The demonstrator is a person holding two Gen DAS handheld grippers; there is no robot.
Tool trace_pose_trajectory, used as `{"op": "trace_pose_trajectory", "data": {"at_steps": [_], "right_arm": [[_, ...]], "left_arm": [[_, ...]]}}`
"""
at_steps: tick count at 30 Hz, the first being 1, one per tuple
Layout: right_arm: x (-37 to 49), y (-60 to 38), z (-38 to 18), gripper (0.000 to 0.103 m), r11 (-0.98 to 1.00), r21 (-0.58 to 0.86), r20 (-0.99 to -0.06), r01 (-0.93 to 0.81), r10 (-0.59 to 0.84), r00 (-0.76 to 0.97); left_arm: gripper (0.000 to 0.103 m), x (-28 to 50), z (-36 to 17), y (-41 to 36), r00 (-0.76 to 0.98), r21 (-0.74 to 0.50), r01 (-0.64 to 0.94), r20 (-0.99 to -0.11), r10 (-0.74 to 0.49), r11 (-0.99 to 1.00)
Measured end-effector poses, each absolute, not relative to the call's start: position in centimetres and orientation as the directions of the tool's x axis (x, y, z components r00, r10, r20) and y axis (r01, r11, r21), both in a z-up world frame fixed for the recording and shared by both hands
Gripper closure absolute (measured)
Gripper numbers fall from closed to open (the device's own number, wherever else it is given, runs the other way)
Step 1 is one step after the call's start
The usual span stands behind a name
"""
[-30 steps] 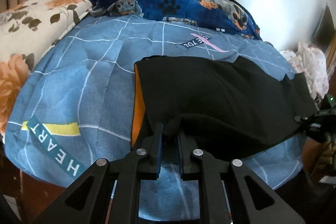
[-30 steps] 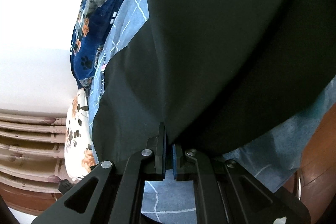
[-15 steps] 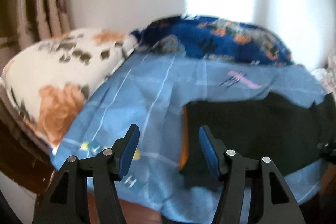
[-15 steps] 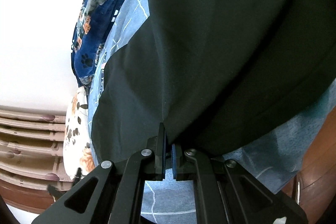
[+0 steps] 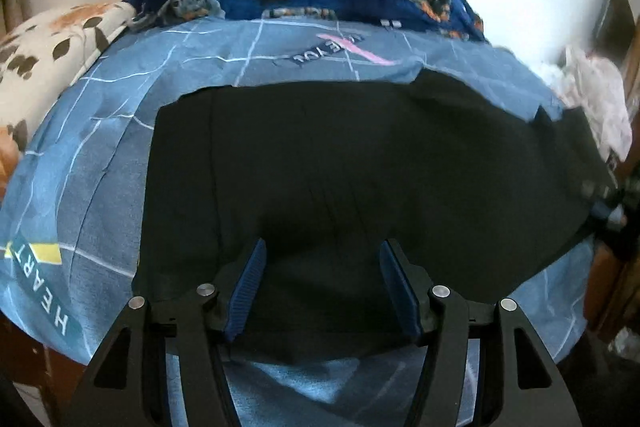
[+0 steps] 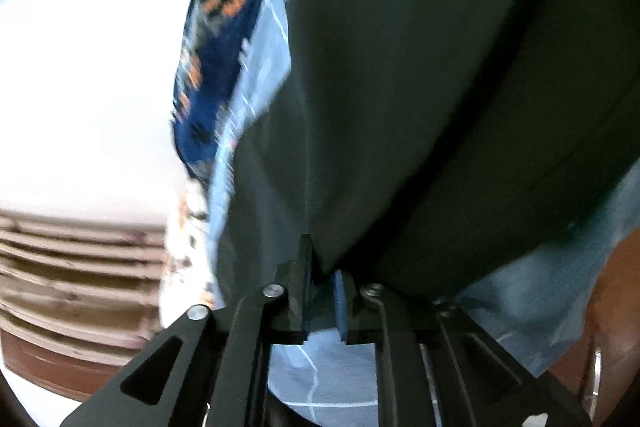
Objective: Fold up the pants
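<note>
In the left wrist view, the left gripper (image 5: 322,287) is hanging over the black pants (image 5: 360,167) with its jaws standing apart and gripping nothing; a second ago they were clamped on the near edge. The pants are lying flat on the blue bedsheet (image 5: 100,155), the orange lining no longer showing. Their right end is blurring out.

In the right wrist view, the right gripper (image 6: 322,281) is opening, its jaws parting after being pinched on the pants (image 6: 440,87); the edge is perhaps still touching one pad, but smear is hiding it. The patterned blanket (image 6: 208,67) is streaking.
</note>
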State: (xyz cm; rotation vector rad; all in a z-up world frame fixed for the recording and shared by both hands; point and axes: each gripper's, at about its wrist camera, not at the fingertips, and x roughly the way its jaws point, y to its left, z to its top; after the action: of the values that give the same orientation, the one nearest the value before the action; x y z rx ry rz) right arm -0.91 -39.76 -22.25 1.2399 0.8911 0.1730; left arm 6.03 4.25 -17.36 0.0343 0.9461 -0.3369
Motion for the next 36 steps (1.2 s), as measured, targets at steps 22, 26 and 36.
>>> {"op": "trace_pose_trajectory", "data": {"at_steps": [22,26,36], "right_arm": [[-4.3,-68.9,-19.5,0.094,0.172,0.936,-0.325,0.307,0.090,0.941],[-7.2,-68.5,-18.7,0.097,0.211,0.922,-0.336,0.324,0.022,0.942],[-13.3,-67.4,-19.8,0.095,0.356,0.770,-0.558,0.529,-0.026,0.830]], "left_arm": [[0.040,6.7,-17.4,3.6,0.530,-0.077,0.280,-0.818,-0.221,0.957],[0.038,6.9,-17.4,3.7,0.524,-0.069,0.289,-0.823,-0.219,0.955],[0.036,7.1,-17.4,3.8,0.522,-0.066,0.293,-0.825,-0.217,0.954]]}}
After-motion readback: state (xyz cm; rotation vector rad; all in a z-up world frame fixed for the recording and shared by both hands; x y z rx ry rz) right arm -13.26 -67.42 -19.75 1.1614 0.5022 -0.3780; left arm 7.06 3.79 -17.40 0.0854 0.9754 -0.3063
